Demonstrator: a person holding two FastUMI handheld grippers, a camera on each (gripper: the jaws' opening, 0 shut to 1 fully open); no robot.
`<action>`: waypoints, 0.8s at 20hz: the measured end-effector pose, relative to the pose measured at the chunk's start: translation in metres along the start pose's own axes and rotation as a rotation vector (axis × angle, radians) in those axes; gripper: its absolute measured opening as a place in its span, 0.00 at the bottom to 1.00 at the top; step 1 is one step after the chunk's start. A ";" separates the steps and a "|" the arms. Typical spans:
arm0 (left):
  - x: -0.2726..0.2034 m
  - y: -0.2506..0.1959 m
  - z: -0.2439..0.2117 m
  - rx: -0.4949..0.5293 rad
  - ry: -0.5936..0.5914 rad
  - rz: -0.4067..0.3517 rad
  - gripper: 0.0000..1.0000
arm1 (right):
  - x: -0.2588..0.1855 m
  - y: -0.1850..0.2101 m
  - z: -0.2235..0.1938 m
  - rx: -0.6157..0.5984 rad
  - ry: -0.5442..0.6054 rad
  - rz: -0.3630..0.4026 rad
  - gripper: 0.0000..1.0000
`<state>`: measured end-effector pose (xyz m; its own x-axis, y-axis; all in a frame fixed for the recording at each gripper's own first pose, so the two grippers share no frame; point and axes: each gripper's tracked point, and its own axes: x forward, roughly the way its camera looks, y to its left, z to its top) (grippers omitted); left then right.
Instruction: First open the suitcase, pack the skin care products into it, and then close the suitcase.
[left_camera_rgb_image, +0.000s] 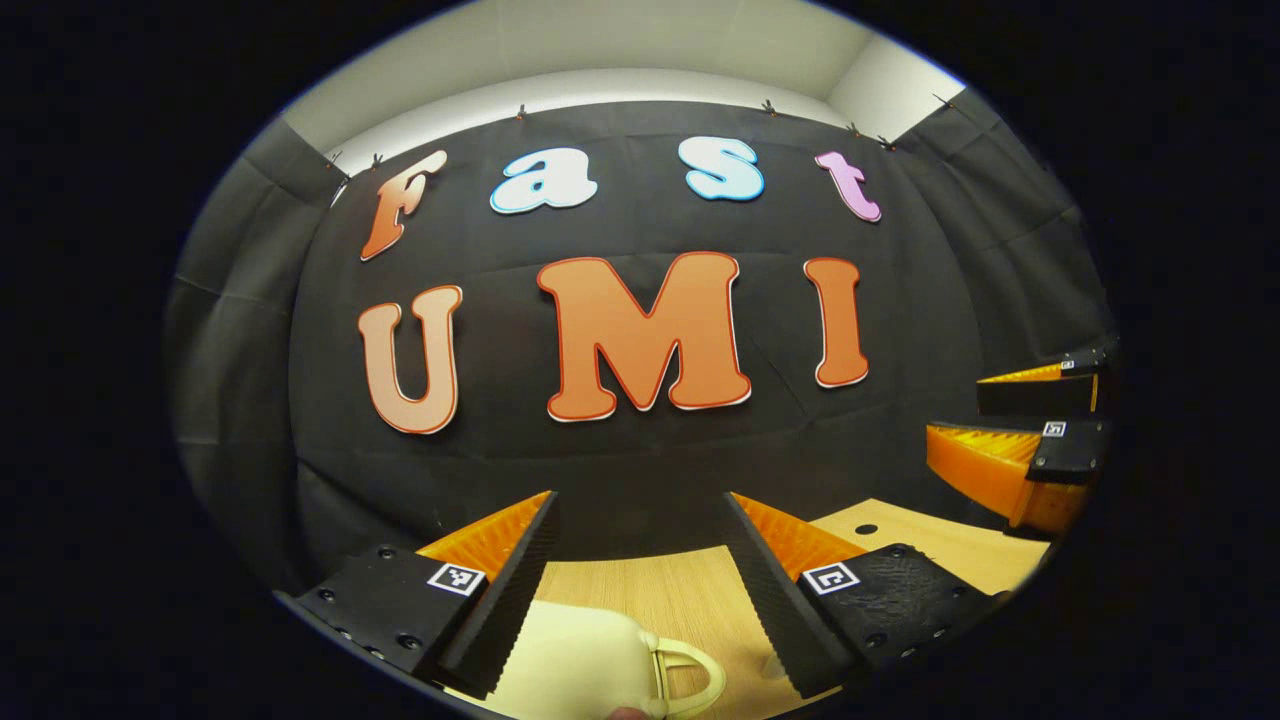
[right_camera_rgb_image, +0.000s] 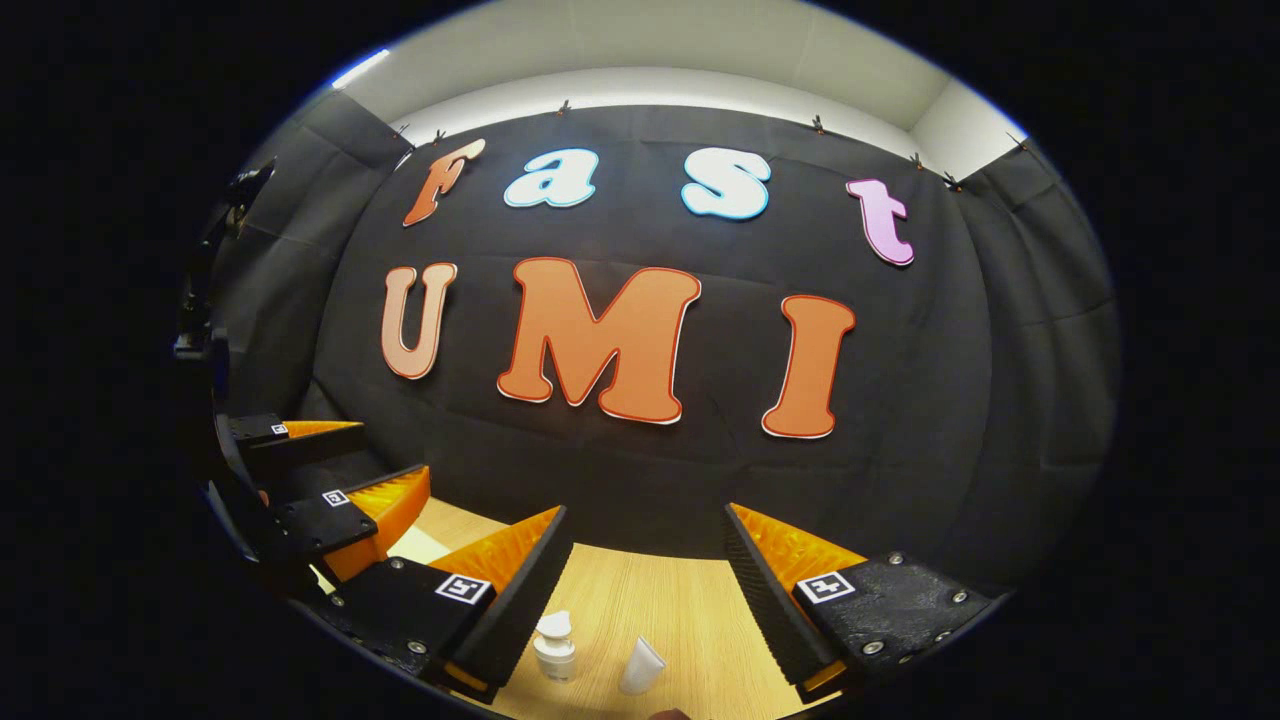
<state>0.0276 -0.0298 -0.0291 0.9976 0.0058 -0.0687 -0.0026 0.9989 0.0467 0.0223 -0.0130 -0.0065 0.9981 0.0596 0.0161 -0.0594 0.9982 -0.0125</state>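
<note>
One cream-coloured hard-shell suitcase (left_camera_rgb_image: 575, 665) with a looped handle is being seen low in the left gripper view, lying on the light wooden table (left_camera_rgb_image: 690, 590), closed as far as can be told; its lower part is being cut off by the view's edge. The left gripper (left_camera_rgb_image: 640, 580) is being held above it with fingers spread wide, nothing between them. At the far right of that view the right gripper (left_camera_rgb_image: 1020, 440) is being shown from the side, partly cut off.

Two skin care items are being counted in the right gripper view: one small white pump bottle (right_camera_rgb_image: 553, 650) standing upright and one white tube (right_camera_rgb_image: 641, 667), tilted, just beside it, both on the table. The right gripper there is also being held open and empty above them. The left gripper (right_camera_rgb_image: 320, 470) is being glimpsed at the left edge, partly hidden. The labels are too small to make out.
</note>
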 end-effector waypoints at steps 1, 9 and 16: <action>0.000 -0.003 -0.010 0.014 0.016 -0.007 0.99 | 0.000 -0.001 -0.001 0.002 0.000 0.003 0.96; 0.003 -0.037 -0.092 0.174 0.190 -0.128 0.99 | 0.009 -0.020 -0.007 -0.014 0.006 -0.019 0.95; -0.009 -0.053 -0.186 0.362 0.396 -0.210 0.98 | 0.011 -0.049 -0.012 -0.029 0.010 -0.079 0.95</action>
<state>0.0061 -0.0742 -0.2160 0.8721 -0.1040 -0.4781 0.2859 0.9013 0.3253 0.0365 -0.0615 -0.0180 0.9998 -0.0191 0.0085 0.0194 0.9990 -0.0406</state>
